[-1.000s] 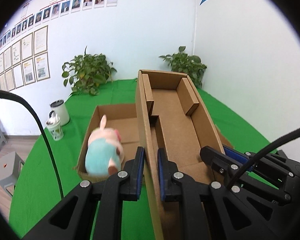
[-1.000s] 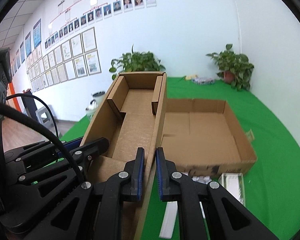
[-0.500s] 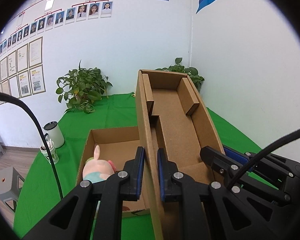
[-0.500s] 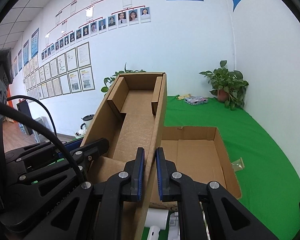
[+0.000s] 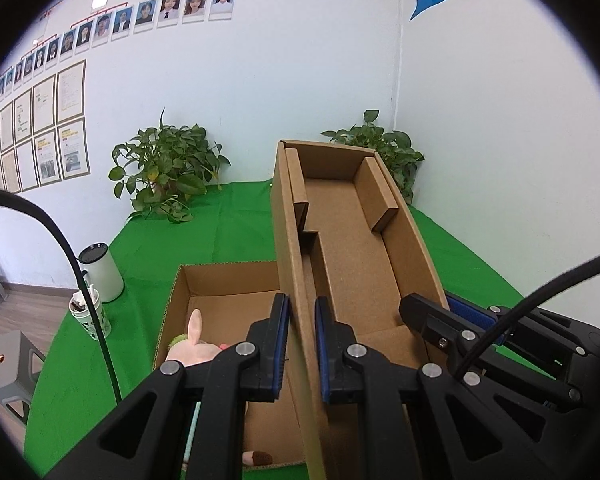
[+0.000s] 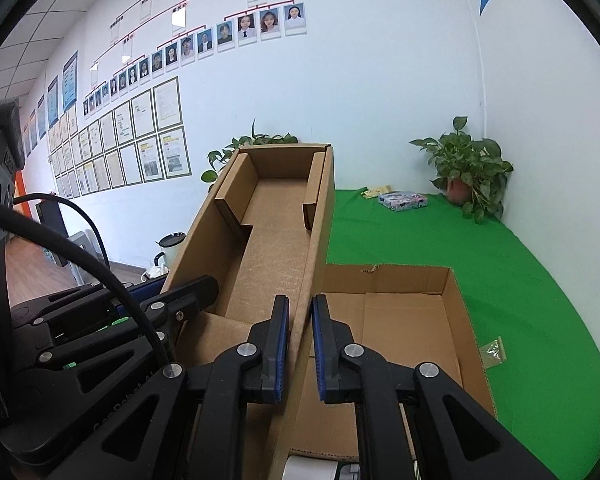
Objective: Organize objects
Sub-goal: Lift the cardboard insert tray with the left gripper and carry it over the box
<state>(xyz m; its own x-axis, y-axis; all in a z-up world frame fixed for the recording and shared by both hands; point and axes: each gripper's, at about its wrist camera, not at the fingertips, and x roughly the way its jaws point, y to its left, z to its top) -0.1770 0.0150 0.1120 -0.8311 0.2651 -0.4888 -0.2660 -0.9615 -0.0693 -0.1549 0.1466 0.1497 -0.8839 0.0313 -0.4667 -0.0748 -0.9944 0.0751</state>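
I hold a brown cardboard box lid (image 5: 352,248) in the air with both grippers. My left gripper (image 5: 302,344) is shut on its left wall. My right gripper (image 6: 300,344) is shut on its right wall; the lid (image 6: 272,232) shows there too. Below it an open cardboard box (image 5: 220,280) stands on the green table, with a pink plush toy (image 5: 192,344) inside, partly hidden by my left fingers. In the right wrist view the box (image 6: 404,320) floor looks bare. The other gripper shows at each view's edge.
Green cloth table (image 6: 520,280) against a white wall corner. Potted plants (image 5: 164,168) (image 6: 468,168) stand at the back. A small colourful packet (image 6: 402,201) lies near the right plant. A white bin (image 5: 100,268) and a cup stand left of the table. White objects (image 6: 320,468) lie beside the box's near edge.
Both grippers have lifted the lid higher and tilted up. The open box and the plush toy have dropped lower in view.
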